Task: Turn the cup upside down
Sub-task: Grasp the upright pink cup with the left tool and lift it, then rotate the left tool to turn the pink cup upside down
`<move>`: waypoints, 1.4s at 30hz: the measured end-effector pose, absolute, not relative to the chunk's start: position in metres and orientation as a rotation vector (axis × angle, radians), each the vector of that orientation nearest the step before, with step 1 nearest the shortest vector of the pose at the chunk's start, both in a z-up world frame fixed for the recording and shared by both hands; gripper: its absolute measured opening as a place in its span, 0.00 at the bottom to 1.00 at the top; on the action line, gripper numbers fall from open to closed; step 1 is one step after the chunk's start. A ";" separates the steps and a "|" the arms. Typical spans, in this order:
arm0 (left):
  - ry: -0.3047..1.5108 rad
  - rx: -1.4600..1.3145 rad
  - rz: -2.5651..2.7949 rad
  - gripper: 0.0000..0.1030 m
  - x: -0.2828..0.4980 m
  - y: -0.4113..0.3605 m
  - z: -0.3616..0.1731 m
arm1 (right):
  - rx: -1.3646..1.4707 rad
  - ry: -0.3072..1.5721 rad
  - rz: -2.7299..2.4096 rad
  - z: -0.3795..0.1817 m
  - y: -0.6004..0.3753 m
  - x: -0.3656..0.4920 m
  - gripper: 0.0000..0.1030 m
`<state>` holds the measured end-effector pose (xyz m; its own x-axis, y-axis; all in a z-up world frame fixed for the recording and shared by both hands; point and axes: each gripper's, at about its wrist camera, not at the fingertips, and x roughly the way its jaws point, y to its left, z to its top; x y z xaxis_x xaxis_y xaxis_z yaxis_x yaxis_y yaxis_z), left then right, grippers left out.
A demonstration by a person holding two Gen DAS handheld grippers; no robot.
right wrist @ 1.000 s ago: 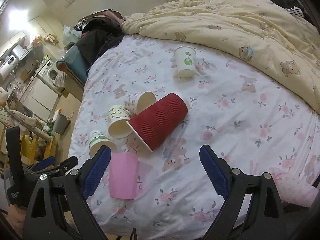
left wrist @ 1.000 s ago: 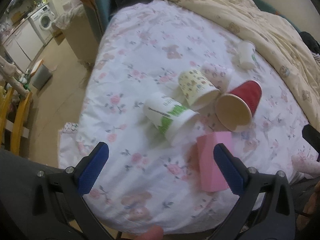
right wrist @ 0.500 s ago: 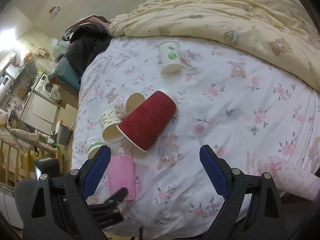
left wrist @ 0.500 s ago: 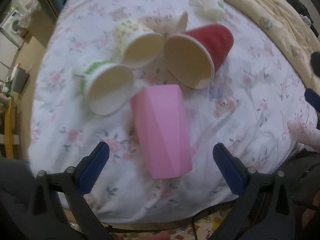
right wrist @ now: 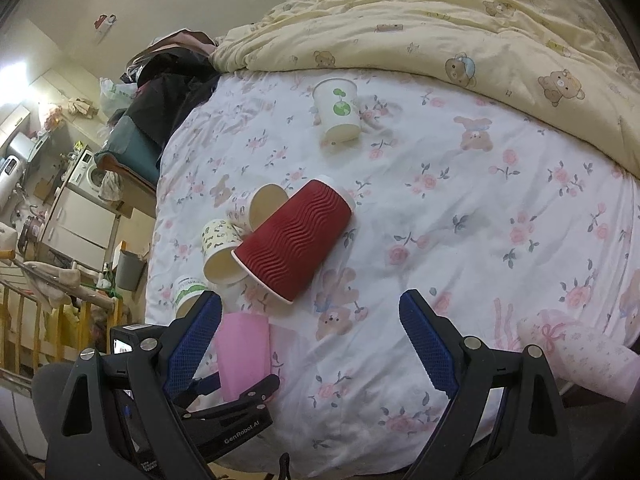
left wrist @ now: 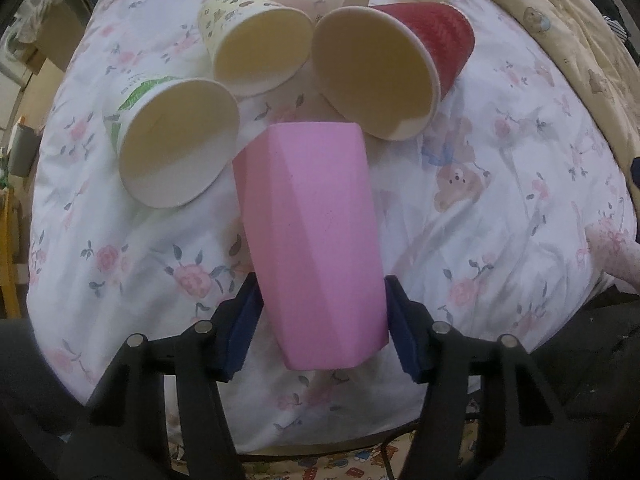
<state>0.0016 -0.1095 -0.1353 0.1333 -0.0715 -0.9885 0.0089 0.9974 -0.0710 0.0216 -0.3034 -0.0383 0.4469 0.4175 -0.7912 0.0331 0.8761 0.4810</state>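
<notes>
Two blue pads of the left gripper (left wrist: 322, 328) are pressing on the near end of the pink cup (left wrist: 310, 240), one on each side, clamping it. That cup is lying on its side on the floral sheet (left wrist: 500, 208) near the bed's front edge, its long axis running straight away from the left camera; the wider end is sitting between the pads and the narrower end is pointing toward the other cups. Which end is the mouth cannot be told.

From the right wrist view, the right gripper (right wrist: 310, 344) is hovering above the sheet with its fingers spread wide, gripping nothing, and the pink cup is showing just beside its left pad.

Beyond the pink cup, three paper cups are lying on their sides with mouths facing the left camera: a green-printed cup (left wrist: 176, 144) on the left, a yellow cup (left wrist: 260, 48) behind it, and a red cup (left wrist: 384, 68) on the right. Behind them, a fourth pale cup (right wrist: 266, 204) is lying against the red cup.

Farther back, a white cup (right wrist: 338, 110) is lying alone, near the yellow quilt (right wrist: 460, 20).
</notes>
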 end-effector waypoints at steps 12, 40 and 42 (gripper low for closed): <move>1.353 -0.057 -0.126 0.52 -0.020 -0.097 -0.087 | 0.449 1.095 0.246 -0.039 -0.301 0.021 0.90; 1.202 -0.168 -0.141 0.52 0.013 -0.019 -0.048 | 0.301 1.048 0.331 -0.032 -0.254 0.046 0.90; 1.206 -0.176 -0.148 0.52 0.014 -0.019 -0.049 | 0.291 1.041 0.343 -0.031 -0.250 0.051 0.90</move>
<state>0.0136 -0.0194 -0.0487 0.3501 -0.2064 -0.9137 0.0200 0.9768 -0.2131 0.0512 -0.2497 -0.0314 0.4611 0.4098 -0.7871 -0.1379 0.9093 0.3926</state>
